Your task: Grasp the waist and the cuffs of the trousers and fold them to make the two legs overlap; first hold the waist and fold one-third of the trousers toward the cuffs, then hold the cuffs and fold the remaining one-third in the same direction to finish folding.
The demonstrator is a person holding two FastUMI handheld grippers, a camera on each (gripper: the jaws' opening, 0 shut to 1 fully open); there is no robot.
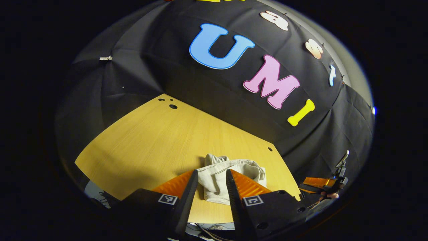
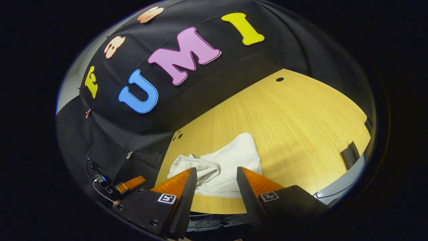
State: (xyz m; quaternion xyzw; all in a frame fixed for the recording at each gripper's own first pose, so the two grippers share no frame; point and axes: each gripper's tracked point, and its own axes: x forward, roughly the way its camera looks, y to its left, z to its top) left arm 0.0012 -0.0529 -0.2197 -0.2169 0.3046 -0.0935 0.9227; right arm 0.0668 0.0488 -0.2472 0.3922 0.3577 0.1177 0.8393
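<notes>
The bench (image 1: 150,140) is the biggest thing here: a pale yellow wooden top with fine straight grain, a smooth matte face and a few small round dark holes near its far edge. In the right gripper view the same bench (image 2: 301,117) spreads wide beyond the trousers, and a small dark rectangular piece (image 2: 350,154) sits at its rim, well apart from them.

The trousers (image 1: 230,177) lie on the bench near its near edge, an off-white woven cloth gathered into a soft, crumpled bundle with rounded folds and one raised lump at the far end. In the right gripper view the trousers (image 2: 227,167) show a smoother, flatter flap on one side and a wrinkled, bunched part on the other.

The left tongs (image 1: 210,187) hover above the near side of the trousers, the two ridged, wedge-shaped fingers spread apart and gripping nothing; cloth shows through the gap between them. The right tongs (image 2: 215,185) stand likewise over the near side of the trousers, fingers parted wide and empty.

In the left gripper view, the right tongs (image 1: 321,184) appear off the bench corner beyond the trousers. In the right gripper view, the left tongs (image 2: 128,184) appear beside the bench edge, near the bunched end of the trousers.
</notes>
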